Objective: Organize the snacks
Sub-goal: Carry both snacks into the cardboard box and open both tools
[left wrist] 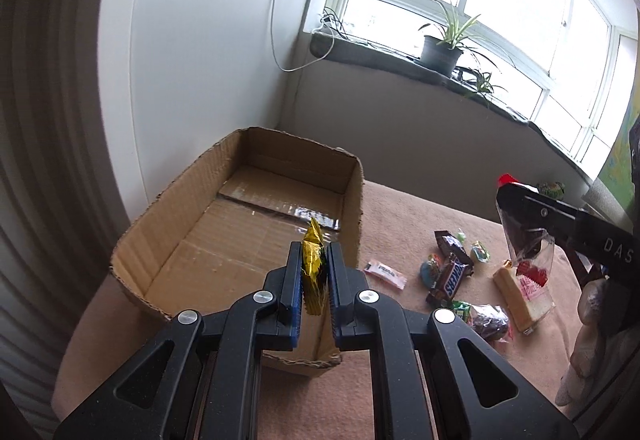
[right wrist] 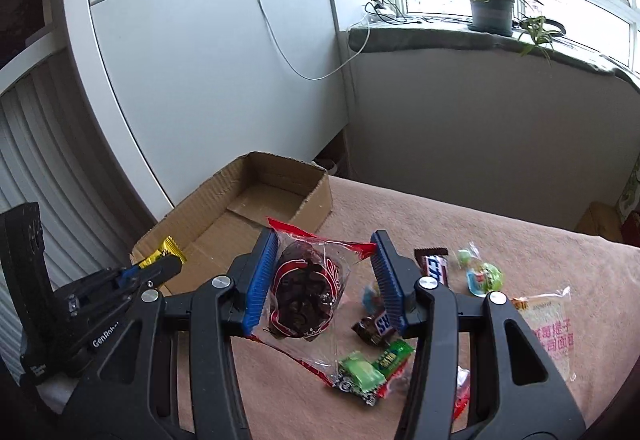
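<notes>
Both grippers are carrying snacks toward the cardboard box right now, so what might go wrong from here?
1. The left gripper pinches the crinkled gold foil packet by a narrow strip above the open brown cardboard box; it may slip out early.
2. The right gripper looks wide around the clear red-trimmed bag of dark snack, so the bag could sag or drop onto the pink cloth.
3. Both grippers heading for one box may collide.

Left gripper (left wrist: 314,272) pinches a gold foil snack packet (left wrist: 313,268) above the cardboard box (left wrist: 168,195). Right of the box, a Snickers bar (left wrist: 450,278) lies among scattered snacks.
</notes>
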### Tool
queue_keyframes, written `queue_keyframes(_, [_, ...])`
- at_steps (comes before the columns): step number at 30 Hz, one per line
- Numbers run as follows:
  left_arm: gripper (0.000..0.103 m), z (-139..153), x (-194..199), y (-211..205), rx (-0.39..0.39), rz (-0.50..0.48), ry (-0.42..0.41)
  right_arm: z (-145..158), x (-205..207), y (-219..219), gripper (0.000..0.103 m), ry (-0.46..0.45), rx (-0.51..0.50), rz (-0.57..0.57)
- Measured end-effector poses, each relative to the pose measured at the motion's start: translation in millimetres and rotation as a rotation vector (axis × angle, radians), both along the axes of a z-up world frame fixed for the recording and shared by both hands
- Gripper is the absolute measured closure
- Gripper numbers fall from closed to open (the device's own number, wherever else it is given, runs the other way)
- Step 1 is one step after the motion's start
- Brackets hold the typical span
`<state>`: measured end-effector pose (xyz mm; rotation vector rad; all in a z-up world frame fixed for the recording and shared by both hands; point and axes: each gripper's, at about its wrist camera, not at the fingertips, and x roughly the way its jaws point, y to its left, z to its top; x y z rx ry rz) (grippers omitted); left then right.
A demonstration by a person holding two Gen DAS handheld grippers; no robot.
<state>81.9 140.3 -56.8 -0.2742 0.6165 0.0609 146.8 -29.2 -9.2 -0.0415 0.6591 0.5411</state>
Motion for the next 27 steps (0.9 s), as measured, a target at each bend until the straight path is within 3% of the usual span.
queue_keyframes(10, [0.093, -10, 1, 27, -0.03, 0.054, 0.007, -11, 31, 72, 0.052, 0.025, -0.053, 0.058])
queue_keyframes(27, [0.093, -17, 7, 44, -0.055, 0.055, 0.026, -45, 58, 132, 0.052, 0.079, -0.108, 0.128])
